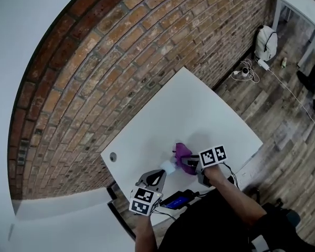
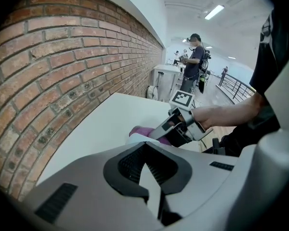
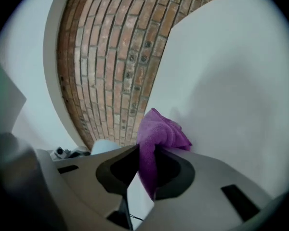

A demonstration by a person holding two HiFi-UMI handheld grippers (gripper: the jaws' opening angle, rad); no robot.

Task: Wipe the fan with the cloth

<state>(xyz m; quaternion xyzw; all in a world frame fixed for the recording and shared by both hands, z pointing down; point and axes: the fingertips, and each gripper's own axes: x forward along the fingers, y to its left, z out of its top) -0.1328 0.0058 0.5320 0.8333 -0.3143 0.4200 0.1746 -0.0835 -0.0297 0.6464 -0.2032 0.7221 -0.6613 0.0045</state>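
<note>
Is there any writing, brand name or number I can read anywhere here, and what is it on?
No readable words, brands or numbers anywhere.
left marker cube: black-and-white square patterns, not letters.
right marker cube: the same kind of patterns, no text.
lit blue screen at the table's near edge: too small to read.

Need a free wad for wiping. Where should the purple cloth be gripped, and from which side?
Probably the bunched fold where the right claw now clamps the cloth, coming from the person's side of the table: its loose end bulges beyond the tips as a wiping pad.
</note>
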